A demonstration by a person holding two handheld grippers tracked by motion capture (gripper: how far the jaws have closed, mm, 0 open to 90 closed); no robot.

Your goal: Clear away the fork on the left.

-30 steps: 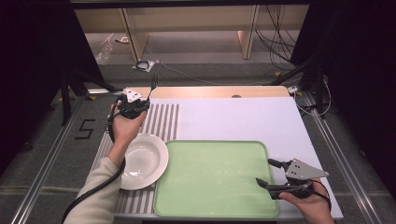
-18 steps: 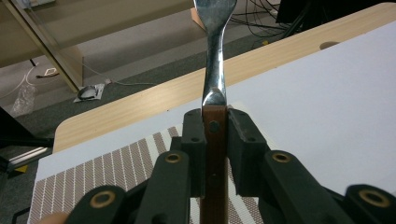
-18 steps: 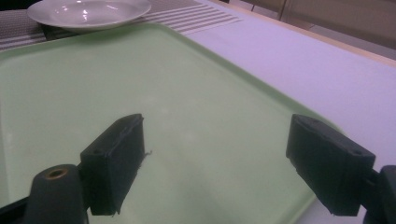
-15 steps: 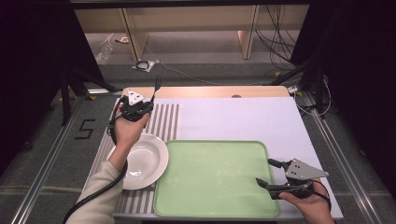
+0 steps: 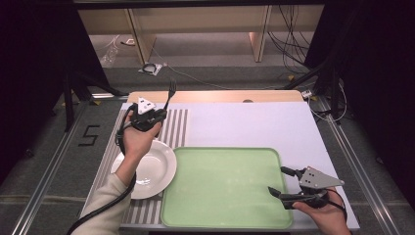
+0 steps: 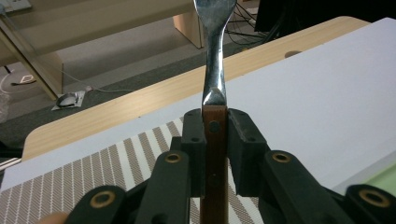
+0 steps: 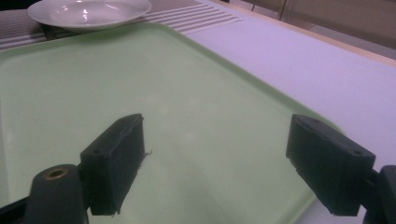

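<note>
The left hand-held gripper [image 5: 157, 115] is clamped on a fork [image 6: 215, 93], its pads pinching the brown wooden handle low down while the steel neck and tines rise upright above the jaws; in the high view the fork [image 5: 170, 94] stands over the striped placemat [image 5: 177, 128] at the far left of the tabletop [image 5: 254, 122], above and beyond the white plate [image 5: 151, 171]. The right hand-held gripper [image 5: 288, 185] hangs released, jaws spread wide with nothing between them, over the near right corner of the green tray [image 5: 220, 186]; the right gripper view shows its two pads apart above the tray's bare surface [image 7: 187, 116], the plate [image 7: 88, 11] lying beyond the tray's far edge. The likeliest trouble is the fork pivoting in the grip; the hold sits on a narrow, smooth handle with most of the weight above it, so a quick swing or tilt of the wrist could let the head swing down or slide through; a slip here would drop it onto the plate's rim or the mat; laying it down tines-first could also make it skid rather than settle flat.
</note>
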